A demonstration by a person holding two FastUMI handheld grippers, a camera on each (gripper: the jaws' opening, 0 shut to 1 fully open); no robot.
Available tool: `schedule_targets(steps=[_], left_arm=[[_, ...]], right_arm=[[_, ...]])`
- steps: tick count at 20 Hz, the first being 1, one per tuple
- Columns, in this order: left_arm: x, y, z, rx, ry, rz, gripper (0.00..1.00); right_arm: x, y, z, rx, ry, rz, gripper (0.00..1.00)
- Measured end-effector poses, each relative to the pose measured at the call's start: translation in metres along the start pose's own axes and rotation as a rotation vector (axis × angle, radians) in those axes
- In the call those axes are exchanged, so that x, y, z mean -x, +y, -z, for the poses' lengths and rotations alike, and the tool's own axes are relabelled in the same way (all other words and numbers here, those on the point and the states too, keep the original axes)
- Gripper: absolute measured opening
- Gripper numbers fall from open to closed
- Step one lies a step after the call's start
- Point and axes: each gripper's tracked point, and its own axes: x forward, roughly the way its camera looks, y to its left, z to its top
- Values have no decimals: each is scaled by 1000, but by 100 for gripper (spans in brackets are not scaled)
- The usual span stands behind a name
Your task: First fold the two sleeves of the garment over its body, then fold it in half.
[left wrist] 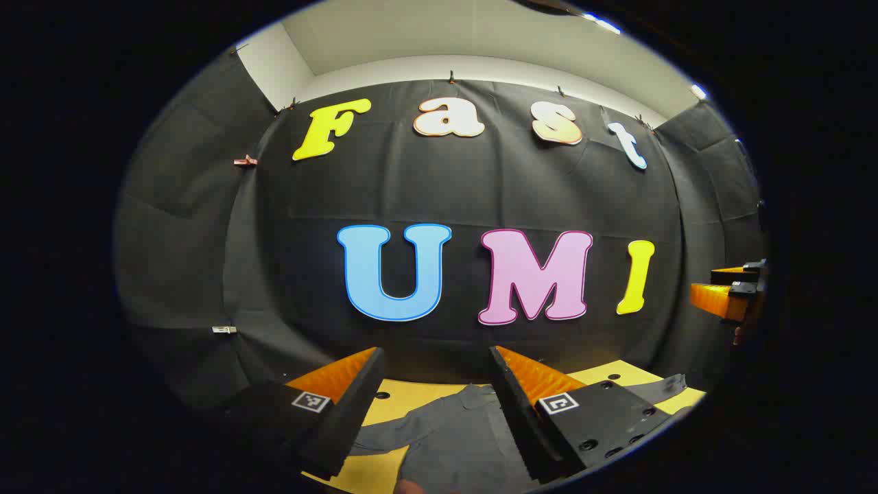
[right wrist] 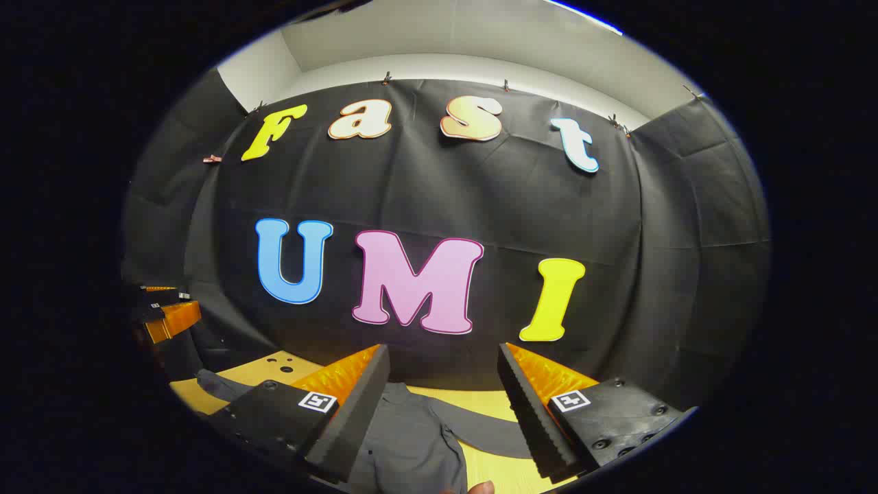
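A grey long-sleeved shirt (left wrist: 449,436) lies flat on a yellow table (left wrist: 411,398), collar toward the far wall. In the left gripper view my left gripper (left wrist: 435,353) hangs open above it, holding nothing, and one sleeve (left wrist: 662,387) stretches out to the right. The right gripper (left wrist: 727,291) shows at the far right edge, held high. In the right gripper view my right gripper (right wrist: 442,353) is open above the shirt (right wrist: 405,442), with one sleeve (right wrist: 483,425) curving right and the other sleeve (right wrist: 212,381) reaching left. The left gripper (right wrist: 168,315) shows at the far left.
The black cloth wall stands close behind the table's far edge (left wrist: 425,381). Small dark holes (right wrist: 287,368) dot the table top. A fingertip (right wrist: 480,487) shows at the bottom edge of the right gripper view.
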Motion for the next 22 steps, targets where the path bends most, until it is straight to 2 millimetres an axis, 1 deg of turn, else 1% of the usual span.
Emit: schedule_targets(steps=[8, 13, 15, 16, 17, 18, 19, 22], left_arm=[[-9, -7, 4, -12, 7, 12, 94], [-10, -13, 4, -19, 6, 21, 94], [-9, -14, 5, -19, 9, 22, 94], [-10, -16, 8, -18, 12, 23, 94], [-11, -17, 9, -16, 16, 25, 94], [-11, -18, 10, -16, 18, 27, 94], [-11, -21, 11, -15, 21, 30, 94], [-16, -30, 19, -17, 34, 44, 94]], right_arm=[[-3, -1, 6, -11, 10, -6, 97], [-3, -4, 10, -14, 21, -3, 97], [-4, -8, 13, -13, 26, 6, 97], [-5, -13, 17, -14, 32, 15, 92], [-7, -25, 25, -14, 49, 39, 97], [-10, -34, 33, -13, 68, 51, 97], [-15, -50, 47, -4, 97, 71, 97], [-26, -116, 101, 21, 201, 157, 98]])
